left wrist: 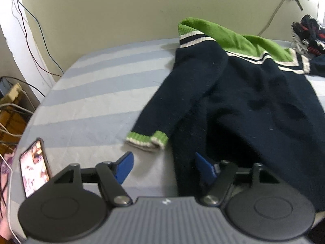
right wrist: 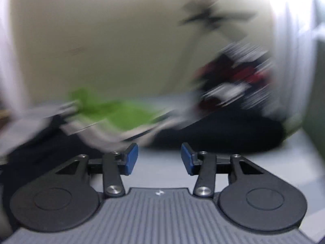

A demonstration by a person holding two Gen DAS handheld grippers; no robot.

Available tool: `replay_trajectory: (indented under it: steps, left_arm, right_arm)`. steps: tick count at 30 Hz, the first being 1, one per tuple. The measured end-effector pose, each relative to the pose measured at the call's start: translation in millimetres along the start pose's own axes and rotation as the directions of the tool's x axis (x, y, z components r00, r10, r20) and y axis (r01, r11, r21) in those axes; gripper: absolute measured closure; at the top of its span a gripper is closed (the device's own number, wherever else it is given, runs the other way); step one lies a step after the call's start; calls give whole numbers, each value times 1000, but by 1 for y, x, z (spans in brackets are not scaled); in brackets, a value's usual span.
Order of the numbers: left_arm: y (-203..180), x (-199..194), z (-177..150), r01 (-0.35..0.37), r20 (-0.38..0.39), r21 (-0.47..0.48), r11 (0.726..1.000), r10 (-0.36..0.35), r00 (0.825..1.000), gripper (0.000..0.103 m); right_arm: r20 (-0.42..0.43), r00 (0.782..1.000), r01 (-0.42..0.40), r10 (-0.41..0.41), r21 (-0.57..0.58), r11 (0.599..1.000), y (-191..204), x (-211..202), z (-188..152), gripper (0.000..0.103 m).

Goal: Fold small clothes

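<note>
At the lower left of your left view a glossy phone (left wrist: 35, 166) lies on the striped sheet (left wrist: 91, 93). Your left tongs (left wrist: 164, 167) stand apart, gripping nothing, though the right blue pad rests against the fuzzy navy sweater (left wrist: 243, 101), which fills the right half, its ribbed green cuff (left wrist: 147, 140) just ahead. Your blurred right view shows the right tongs (right wrist: 159, 158) parted and empty.

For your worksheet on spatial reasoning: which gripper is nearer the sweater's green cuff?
Left. The left gripper sits just below the green cuff; the right gripper faces the blurred collar end, cuff unseen.
</note>
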State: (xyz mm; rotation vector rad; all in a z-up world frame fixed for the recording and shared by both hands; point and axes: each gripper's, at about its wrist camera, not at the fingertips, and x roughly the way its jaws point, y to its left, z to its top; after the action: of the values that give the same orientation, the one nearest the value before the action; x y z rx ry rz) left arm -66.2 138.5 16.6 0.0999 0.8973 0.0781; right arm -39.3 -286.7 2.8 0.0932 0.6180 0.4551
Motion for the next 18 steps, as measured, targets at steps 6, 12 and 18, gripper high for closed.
replay_trajectory:
  steps: [6,12,18]
  left_arm:
    - [-8,0,-4,87,-5,-4,996,-87,996,88]
    - [-18,-33,-5,100,44,39,994,-102,994,94]
    - [-15,-118,-27,235,86,71,970,-240,967,95]
  right_arm:
    - [-153,969,-201,195,-29,979,68,34,-41,53]
    - [-112,975,-205,194,-96,974,110,34,-43,95]
    - [6,996,-93,95,-114,989,68,-32,2,95]
